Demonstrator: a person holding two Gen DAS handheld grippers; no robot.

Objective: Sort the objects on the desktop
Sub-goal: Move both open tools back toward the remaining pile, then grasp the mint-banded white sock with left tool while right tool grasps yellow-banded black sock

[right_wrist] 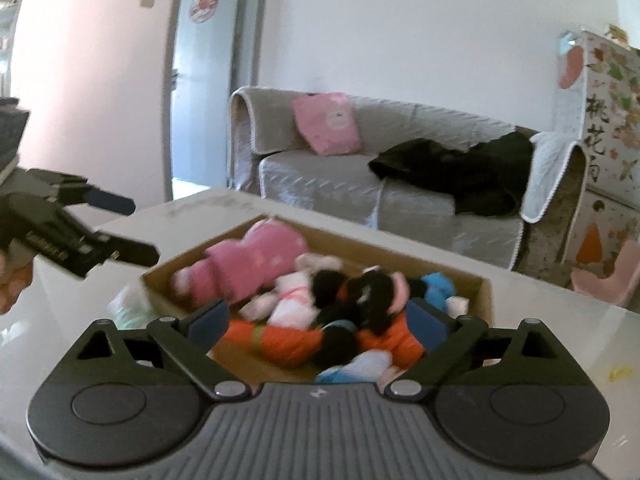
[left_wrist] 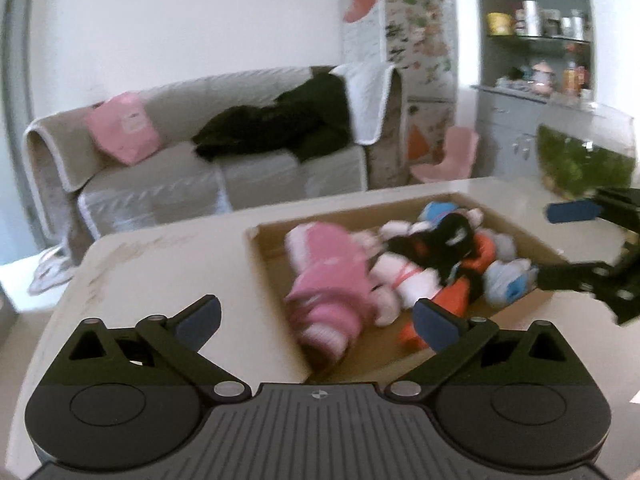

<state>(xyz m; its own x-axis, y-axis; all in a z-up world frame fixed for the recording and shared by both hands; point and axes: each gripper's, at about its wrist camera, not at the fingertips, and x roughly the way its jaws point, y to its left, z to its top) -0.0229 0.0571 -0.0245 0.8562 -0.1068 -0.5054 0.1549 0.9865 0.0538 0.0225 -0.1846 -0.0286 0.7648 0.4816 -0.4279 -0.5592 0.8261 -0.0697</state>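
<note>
Both grippers hover with jaws spread wide and empty over a pale bench (left_wrist: 160, 264). Ahead of the left gripper (left_wrist: 316, 322) and right gripper (right_wrist: 318, 322), a cardboard box (right_wrist: 478, 294) holds a heap of plush toys (right_wrist: 256, 264), pink, white, black, orange and blue.

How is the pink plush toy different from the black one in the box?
The pink plush toy looks bigger than the black plush toy. The pink one lies at one end of the cardboard box; the black one sits mid-pile atop orange toys. Both are soft and neither is held.
</note>
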